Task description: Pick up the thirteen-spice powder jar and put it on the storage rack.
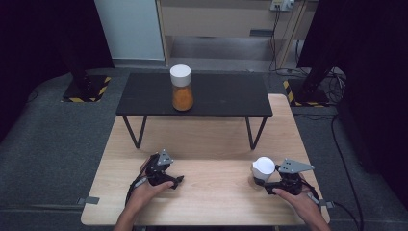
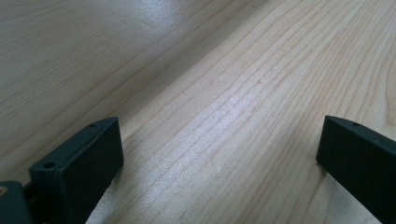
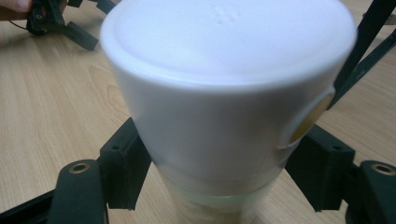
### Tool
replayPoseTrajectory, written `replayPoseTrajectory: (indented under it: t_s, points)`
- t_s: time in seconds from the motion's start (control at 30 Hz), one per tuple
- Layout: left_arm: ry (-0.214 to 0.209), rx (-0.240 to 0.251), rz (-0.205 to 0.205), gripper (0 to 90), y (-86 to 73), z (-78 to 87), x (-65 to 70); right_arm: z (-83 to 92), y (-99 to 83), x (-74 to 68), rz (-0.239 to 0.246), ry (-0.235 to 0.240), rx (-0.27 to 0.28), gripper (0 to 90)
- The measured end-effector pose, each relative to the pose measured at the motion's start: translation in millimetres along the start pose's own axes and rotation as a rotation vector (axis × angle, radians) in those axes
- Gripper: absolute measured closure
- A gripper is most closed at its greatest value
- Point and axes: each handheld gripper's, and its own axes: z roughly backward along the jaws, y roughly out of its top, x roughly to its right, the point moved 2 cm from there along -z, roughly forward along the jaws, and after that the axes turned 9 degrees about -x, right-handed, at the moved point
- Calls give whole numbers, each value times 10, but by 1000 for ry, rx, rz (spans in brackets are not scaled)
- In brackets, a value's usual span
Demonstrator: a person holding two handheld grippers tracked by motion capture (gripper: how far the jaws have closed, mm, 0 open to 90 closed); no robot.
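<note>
A jar with a white cap [image 1: 263, 167] stands on the wooden table [image 1: 211, 144] at the front right. My right gripper [image 1: 261, 181] is shut on it; in the right gripper view both black pads [image 3: 125, 168] press the jar [image 3: 224, 84] just under its cap. The jar's body below the cap is pale and blurred. At the front left my left gripper [image 1: 176, 182] rests low on the table, and in the left gripper view [image 2: 219, 158] its jaws stand wide apart over bare wood. A hand holds each gripper.
A low black bench [image 1: 216, 101] stands across the far half of the table, and on it a second white-capped jar of orange powder [image 1: 182, 89]. The left gripper [image 3: 60, 23] lies at the top left of the right gripper view. Grey floor surrounds the table.
</note>
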Motion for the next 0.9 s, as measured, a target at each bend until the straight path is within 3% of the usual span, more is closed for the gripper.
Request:
replayPoseTrajectory:
  t_s: [0.17,0.5,0.9]
  points:
    - [0,0,0,0,0,0,0,20,15,-36,12,-28,1,315]
    - [0,0,0,0,0,0,0,45,32,-65,35,-37,9,316]
    - [1,0,0,0,-1,1,3,49,133,-98,82,-21,-8,316]
